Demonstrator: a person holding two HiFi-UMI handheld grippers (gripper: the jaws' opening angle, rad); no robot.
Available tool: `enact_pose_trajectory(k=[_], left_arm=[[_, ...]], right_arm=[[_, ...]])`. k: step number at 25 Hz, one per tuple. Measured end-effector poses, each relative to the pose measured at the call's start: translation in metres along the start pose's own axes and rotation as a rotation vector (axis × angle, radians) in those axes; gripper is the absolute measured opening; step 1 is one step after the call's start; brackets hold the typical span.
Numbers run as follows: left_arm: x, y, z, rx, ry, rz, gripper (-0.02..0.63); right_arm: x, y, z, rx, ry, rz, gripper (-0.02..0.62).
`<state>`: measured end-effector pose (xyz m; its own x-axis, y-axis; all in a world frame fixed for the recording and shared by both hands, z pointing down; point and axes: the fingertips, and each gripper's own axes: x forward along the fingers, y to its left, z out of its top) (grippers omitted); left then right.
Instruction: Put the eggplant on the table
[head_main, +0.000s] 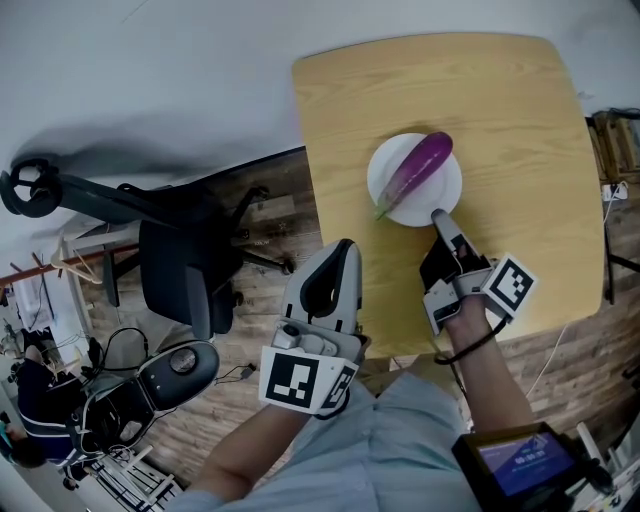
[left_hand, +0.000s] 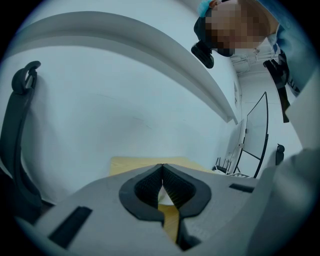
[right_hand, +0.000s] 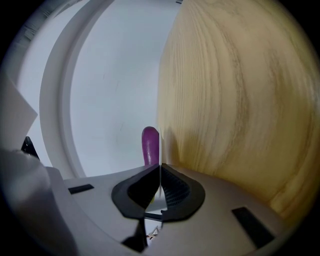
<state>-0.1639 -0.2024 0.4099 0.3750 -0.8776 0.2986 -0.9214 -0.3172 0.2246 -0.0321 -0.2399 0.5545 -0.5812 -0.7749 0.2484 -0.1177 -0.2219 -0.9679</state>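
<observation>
A: Eggplant (head_main: 415, 170), where is it found?
B: On the plate (head_main: 392, 158), mid-table (head_main: 520, 120). It is not yet set on the wood itself.
A: Long axis?
B: In the head view it is laid slantwise across the plate, from approx. 7 o'clock (green stem (head_main: 382, 210)) to 1 o'clock (purple end).
A: Bearing from the claws?
B: From the right claw (head_main: 438, 214) its ctr is found at approx. 11 o'clock, near. That claw's tip is seen at the plate's 5 o'clock rim; whether contact is made can't be told. In the right gripper view the eggplant (right_hand: 150, 142) is seen just ahead of the tips. The left claw (head_main: 345, 250) is held beside the table's 8 o'clock corner, well apart, so the right is judged much the nearer.
A: Claw states?
B: Both are closed, pads together, w/ nothing gripped. The right would prob. need to be opened & set across the axis before a grasp.
A: Any writing?
B: None that can be read. Only black-white square markers (head_main: 300, 378) are seen on the cubes. The forearm screen (head_main: 525, 462) is too blurred.
</observation>
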Motion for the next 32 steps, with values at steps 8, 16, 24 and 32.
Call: enact_pose_trajectory(k=[8, 16, 24, 32], left_arm=[[-0.001, 0.000, -0.005, -0.001, 0.006, 0.005, 0.006], [-0.002, 0.001, -0.009, -0.004, 0.011, 0.002, 0.006], [0.001, 0.011, -0.006, -0.013, 0.007, 0.008, 0.006], [-0.005, 0.005, -0.001, -0.014, -0.008, 0.009, 0.006]], right_arm=[[0.000, -0.007, 0.000, 0.006, -0.002, -0.005, 0.008], [0.000, -0.006, 0.001, 0.004, 0.002, -0.024, 0.009], [0.006, -0.012, 0.000, 0.017, 0.013, -0.100, 0.008], [-0.003, -0.015, -0.003, 0.016, 0.041, -0.159, 0.009]])
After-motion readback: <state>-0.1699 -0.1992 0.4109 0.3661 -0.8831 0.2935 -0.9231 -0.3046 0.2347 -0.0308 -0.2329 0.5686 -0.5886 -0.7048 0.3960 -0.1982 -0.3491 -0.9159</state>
